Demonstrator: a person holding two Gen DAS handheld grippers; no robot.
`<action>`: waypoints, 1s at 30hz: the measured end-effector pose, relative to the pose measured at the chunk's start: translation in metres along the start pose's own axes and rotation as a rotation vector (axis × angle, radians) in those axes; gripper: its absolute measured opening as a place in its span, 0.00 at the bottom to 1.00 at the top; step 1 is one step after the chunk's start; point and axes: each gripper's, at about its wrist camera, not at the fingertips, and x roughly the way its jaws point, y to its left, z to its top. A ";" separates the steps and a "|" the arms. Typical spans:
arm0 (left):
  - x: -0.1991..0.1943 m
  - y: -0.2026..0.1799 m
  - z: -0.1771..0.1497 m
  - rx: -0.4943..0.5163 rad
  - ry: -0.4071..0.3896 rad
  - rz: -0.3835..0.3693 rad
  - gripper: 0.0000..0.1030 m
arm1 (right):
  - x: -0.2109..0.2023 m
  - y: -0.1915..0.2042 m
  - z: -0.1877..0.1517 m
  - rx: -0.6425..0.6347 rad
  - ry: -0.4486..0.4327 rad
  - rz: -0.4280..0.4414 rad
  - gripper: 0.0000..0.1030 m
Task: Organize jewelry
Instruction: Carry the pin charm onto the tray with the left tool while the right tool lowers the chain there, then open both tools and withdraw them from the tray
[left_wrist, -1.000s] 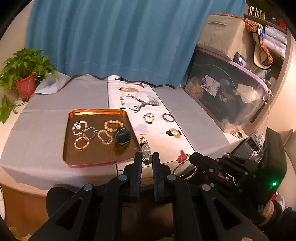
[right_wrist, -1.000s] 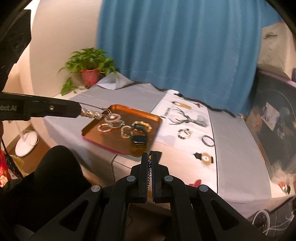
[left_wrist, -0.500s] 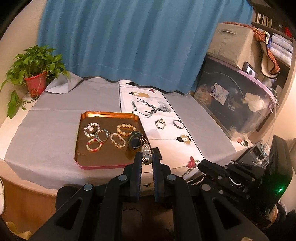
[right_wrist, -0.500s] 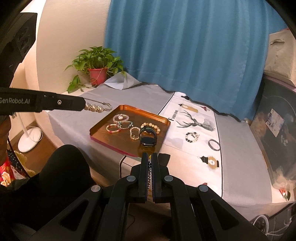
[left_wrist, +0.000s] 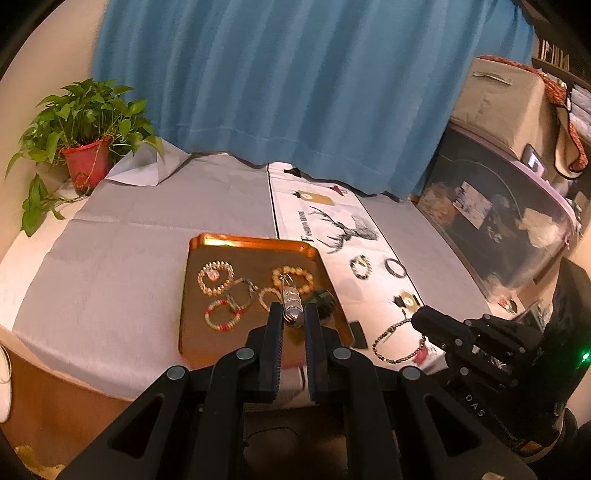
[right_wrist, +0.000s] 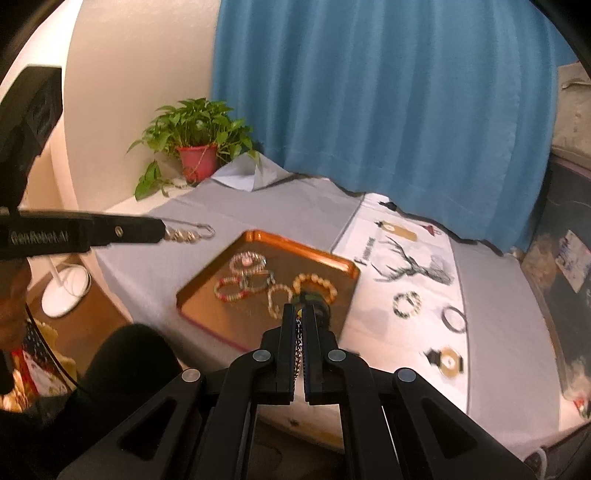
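Blue curtain hung behind a desk covered in grey cloth, with a potted plant at its far left corner and a white runner printed with a deer lying to the right of an orange tray. On the tray lay several beaded bracelets, among them a pale one with a pink centre, a red and green one and an amber one, plus a dark watch at the near right. On the runner sat a black-and-white beaded bracelet, a dark ring-shaped bangle and a gold-faced watch. The left gripper hovered over the tray's near edge, its jaws clamped on a silver beaded pin pointing forward. The right gripper, near the tray's right edge, had its jaws closed on a thin chain, which in the left view hung as a loop over the runner.
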 end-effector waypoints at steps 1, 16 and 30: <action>0.007 0.003 0.005 0.000 0.002 0.007 0.08 | 0.008 -0.001 0.005 0.004 -0.003 0.010 0.03; 0.107 0.044 0.038 -0.004 0.082 0.040 0.08 | 0.118 -0.004 0.043 0.052 0.037 0.120 0.03; 0.175 0.072 0.035 -0.030 0.116 0.123 0.96 | 0.184 -0.026 0.022 0.135 0.185 0.024 0.73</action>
